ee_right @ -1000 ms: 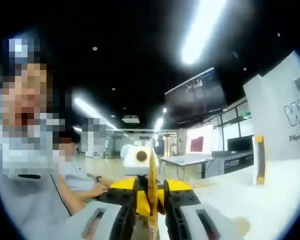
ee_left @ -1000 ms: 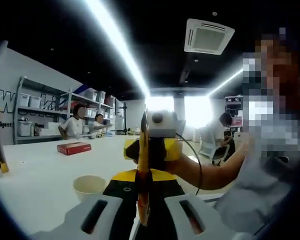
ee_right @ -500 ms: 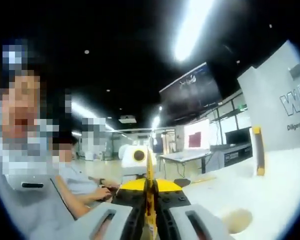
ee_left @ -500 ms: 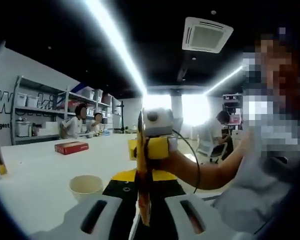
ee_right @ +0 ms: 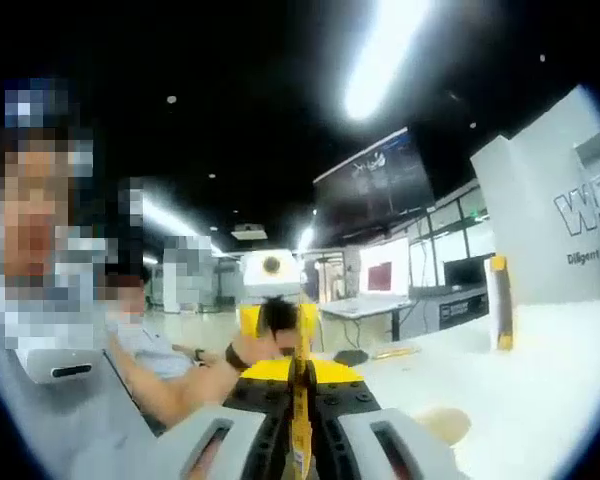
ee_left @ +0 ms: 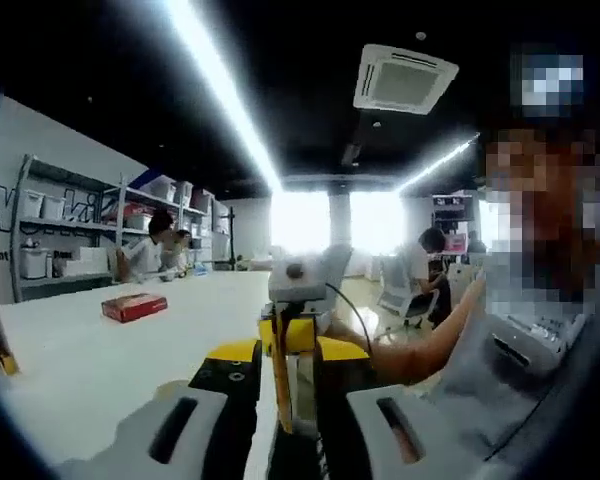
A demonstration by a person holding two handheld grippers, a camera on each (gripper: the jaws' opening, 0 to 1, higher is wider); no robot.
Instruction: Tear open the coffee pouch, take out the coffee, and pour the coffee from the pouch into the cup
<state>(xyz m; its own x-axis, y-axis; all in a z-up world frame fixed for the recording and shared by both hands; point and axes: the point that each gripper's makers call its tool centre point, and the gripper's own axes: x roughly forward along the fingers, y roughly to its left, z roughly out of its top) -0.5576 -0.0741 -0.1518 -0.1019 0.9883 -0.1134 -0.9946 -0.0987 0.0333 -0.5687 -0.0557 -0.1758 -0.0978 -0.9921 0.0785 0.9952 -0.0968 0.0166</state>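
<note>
The coffee pouch (ee_left: 280,385) is a thin yellow strip seen edge-on. In the left gripper view it stands between the jaws of my left gripper (ee_left: 288,400), which are a little apart, with a pale gap to its right. Beyond it, my right gripper (ee_left: 298,335) faces me, held by a person's hand. In the right gripper view, my right gripper (ee_right: 301,445) is shut on the pouch (ee_right: 300,410). My left gripper (ee_right: 273,320) hangs just past the pouch's top. Low on the right, the cream cup (ee_right: 438,424) sits on the white table (ee_right: 540,400).
A red box (ee_left: 133,307) lies on the white table (ee_left: 70,370). A yellow post (ee_right: 499,300) stands at the table's far side by a grey wall. The person holding the grippers is close behind them, with a forearm (ee_left: 430,345) reaching in. Shelves and seated people are far off.
My left jaws have spread wider around the pouch. My right jaws have closed tighter on it. The left view has swung, and the cup has left it. Each gripper has shifted in the other's view.
</note>
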